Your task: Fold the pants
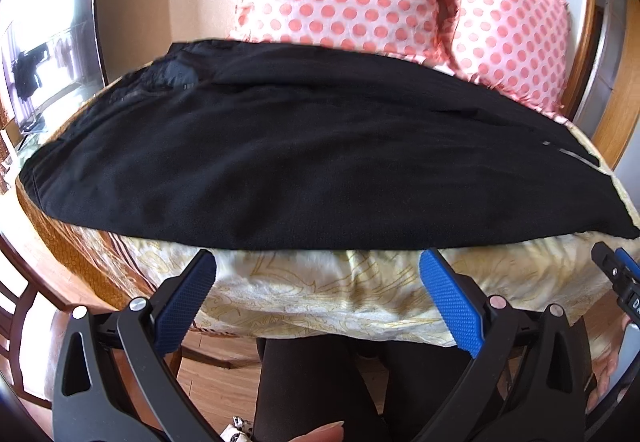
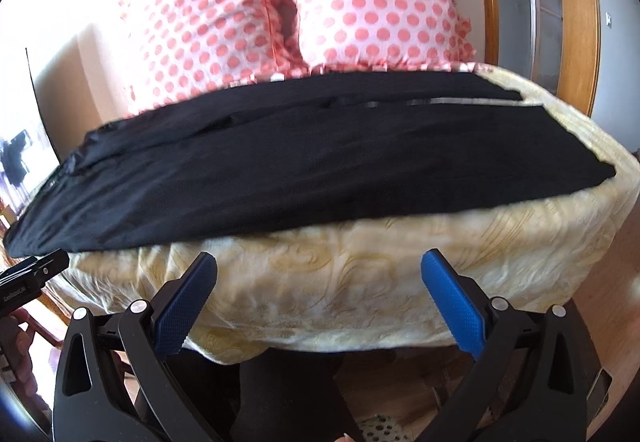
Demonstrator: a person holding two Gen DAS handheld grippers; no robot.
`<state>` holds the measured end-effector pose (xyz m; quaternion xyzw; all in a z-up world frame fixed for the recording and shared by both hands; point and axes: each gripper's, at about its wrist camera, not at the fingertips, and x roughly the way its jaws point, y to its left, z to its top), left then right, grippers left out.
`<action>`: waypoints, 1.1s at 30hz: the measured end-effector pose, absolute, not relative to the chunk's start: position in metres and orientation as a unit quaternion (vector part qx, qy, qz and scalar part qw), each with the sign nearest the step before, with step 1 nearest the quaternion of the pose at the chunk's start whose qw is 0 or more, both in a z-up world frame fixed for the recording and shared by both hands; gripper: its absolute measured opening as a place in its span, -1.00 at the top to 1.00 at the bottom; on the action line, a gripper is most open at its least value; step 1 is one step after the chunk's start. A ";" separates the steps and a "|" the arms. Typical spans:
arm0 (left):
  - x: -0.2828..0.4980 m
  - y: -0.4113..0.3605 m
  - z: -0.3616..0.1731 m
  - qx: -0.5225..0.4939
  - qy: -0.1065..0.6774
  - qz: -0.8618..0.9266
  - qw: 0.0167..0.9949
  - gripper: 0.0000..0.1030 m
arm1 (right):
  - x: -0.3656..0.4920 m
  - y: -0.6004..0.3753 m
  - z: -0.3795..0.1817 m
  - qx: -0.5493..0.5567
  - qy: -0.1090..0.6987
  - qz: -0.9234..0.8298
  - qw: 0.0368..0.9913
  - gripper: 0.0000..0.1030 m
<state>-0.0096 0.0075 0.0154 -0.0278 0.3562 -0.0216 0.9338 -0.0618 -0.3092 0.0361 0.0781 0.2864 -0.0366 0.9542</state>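
1. Lying flat across the yellow bedspread [image 2: 360, 242], the black pants [image 1: 304, 161] run left to right, waistband to the left and leg ends to the right, just in front of two dotted pillows [image 2: 304, 1].
2. One leg seems laid along the other, so a lengthwise fold looks done.
3. Folding across the length appears left.
4. The left gripper [image 1: 318, 274] and right gripper [image 2: 319, 274] are both spread wide, holding nothing, near the bed's near edge.

Probably a home bedroom: bed [image 2: 360, 262] with polka-dot pillows [image 2: 376, 1].
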 end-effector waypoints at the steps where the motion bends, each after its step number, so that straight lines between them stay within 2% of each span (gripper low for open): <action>1: -0.014 0.008 0.025 -0.025 0.340 -0.027 0.940 -0.96 | -0.062 -0.313 0.044 0.071 0.271 -0.046 0.959 -0.97; 5: -0.014 0.010 0.056 -0.007 0.279 -0.014 0.960 -0.96 | -0.036 -0.343 0.080 0.028 0.240 -0.112 0.964 -0.97; 10: 0.030 0.008 0.083 0.054 0.216 0.052 0.973 -0.96 | 0.066 -0.395 0.117 0.061 0.302 -0.155 0.939 -0.97; 14: 0.084 0.010 0.092 0.055 0.233 0.068 0.969 -0.97 | 0.175 -0.431 0.127 0.064 0.332 -0.236 0.911 -0.97; 18: 0.135 0.025 0.084 0.000 0.286 0.058 0.957 -0.96 | 0.262 -0.475 0.109 0.123 0.381 -0.287 0.870 -0.97; 19: 0.147 0.027 0.082 -0.008 0.295 0.062 0.954 -0.96 | 0.284 -0.487 0.101 0.141 0.397 -0.298 0.857 -0.91; 20: 0.150 0.029 0.078 -0.010 0.297 0.066 0.953 -0.96 | 0.297 -0.493 0.095 0.153 0.407 -0.306 0.847 -0.71; 21: 0.155 0.032 0.075 -0.010 0.296 0.079 0.952 -0.96 | 0.316 -0.504 0.086 0.169 0.421 -0.317 0.833 -0.64; 24: 0.165 0.037 0.065 -0.003 0.304 0.094 0.948 -0.96 | 0.351 -0.525 0.064 0.197 0.446 -0.357 0.797 -0.56; 33: 0.166 0.033 0.055 0.039 0.295 0.122 0.947 -0.97 | 0.395 -0.537 0.031 0.166 0.485 -0.446 0.734 -0.55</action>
